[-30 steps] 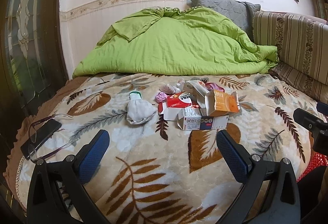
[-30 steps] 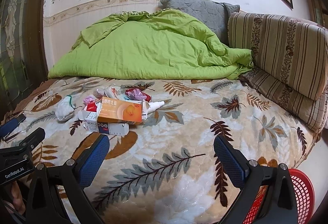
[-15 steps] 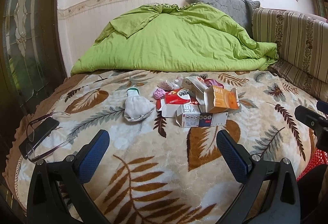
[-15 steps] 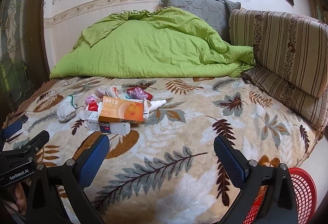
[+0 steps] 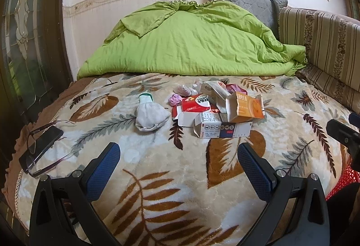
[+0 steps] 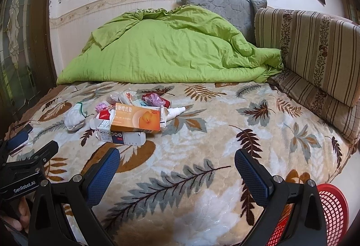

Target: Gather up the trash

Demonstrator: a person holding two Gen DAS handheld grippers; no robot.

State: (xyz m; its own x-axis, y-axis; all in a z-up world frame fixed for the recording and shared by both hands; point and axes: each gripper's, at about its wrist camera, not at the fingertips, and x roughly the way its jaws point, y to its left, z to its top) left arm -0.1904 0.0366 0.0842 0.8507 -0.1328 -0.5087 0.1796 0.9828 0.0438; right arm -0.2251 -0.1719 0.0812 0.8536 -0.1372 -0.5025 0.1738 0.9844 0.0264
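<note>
Hovering wide and empty over the bed, left tongs [image 5: 178,157] and right tongs [image 6: 177,162] face the trash pile [image 5: 216,108] mid-frame, red basket [image 6: 333,212] lower right; next, probably reaching for a box.

Left tool [image 5: 178,159] jaws spread wide, empty, right tool [image 6: 177,166] likewise, both held level, side by side

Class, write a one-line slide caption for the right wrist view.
Open right gripper faces a trash pile topped by an orange box on the bed, red basket alongside.
</note>
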